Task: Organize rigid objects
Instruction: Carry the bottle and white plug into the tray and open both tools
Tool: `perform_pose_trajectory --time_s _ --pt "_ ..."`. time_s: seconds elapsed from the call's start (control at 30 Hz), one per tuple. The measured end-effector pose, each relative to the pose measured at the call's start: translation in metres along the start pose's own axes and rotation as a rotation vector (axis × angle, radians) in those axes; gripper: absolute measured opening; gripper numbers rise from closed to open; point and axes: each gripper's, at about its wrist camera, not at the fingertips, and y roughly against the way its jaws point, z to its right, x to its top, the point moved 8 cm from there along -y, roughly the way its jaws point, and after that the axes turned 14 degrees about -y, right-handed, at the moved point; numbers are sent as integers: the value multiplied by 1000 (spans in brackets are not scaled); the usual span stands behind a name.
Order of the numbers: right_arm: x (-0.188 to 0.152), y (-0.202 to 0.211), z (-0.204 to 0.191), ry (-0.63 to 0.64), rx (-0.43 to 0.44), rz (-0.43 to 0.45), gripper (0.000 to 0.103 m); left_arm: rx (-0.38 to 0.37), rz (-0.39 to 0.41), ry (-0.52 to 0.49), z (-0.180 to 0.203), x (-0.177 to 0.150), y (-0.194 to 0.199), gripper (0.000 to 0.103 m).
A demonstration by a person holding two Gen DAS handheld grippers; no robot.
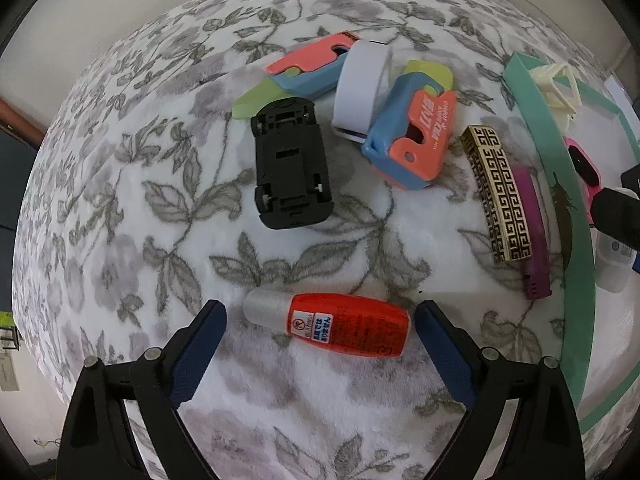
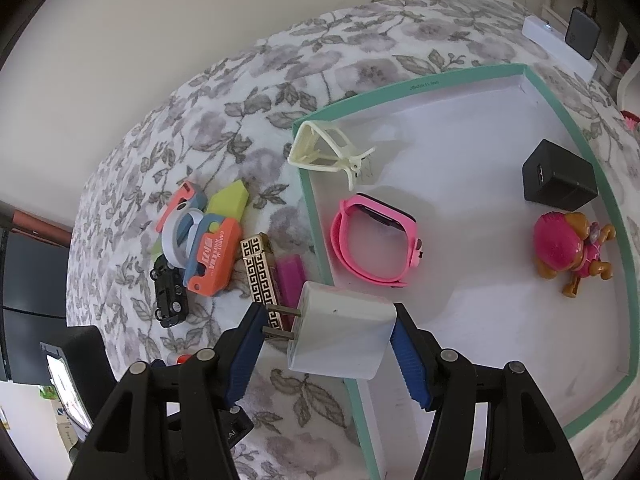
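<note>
My left gripper points down at the floral blanket and stands open. A red bottle with a clear cap lies between its blue pads, touching neither. My right gripper is shut on a white plug charger, one pad on the prongs and the other on its far side, held over the near-left rim of the teal-edged tray. In the tray lie a cream hair claw, a pink watch, a black cube charger and a pink toy dog.
Loose on the blanket are a black toy car lying upside down, two coral-and-blue cutters, a white band, a gold-patterned bar and a purple piece. The tray rim runs along the right.
</note>
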Motion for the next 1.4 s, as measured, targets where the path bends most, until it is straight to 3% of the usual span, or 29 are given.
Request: perform_pose_trajectory --time_s 0.13,0.4,0.6,0.8,1.03,1.23,1.4 --pt "0 0 0 0 -2 0 65 -34 10 -10 10 2 10 79" --pt "0 -1 1 0 -4 -2 65 -17 7 -29 24 6 19 79" --pt "2 9 -3 0 32 9 65 21 26 -23 11 11 30 79" --pt "13 49 -9 18 73 113 65 -1 160 -5 16 35 82 79" --pt "40 119 16 -7 46 319 65 -24 328 26 31 68 162 79" --pt "54 161 51 -43 -26 438 65 -62 376 -8 79 91 197 79" --pt "63 165 87 -84 -102 454 65 -106 362 -26 118 92 187 79"
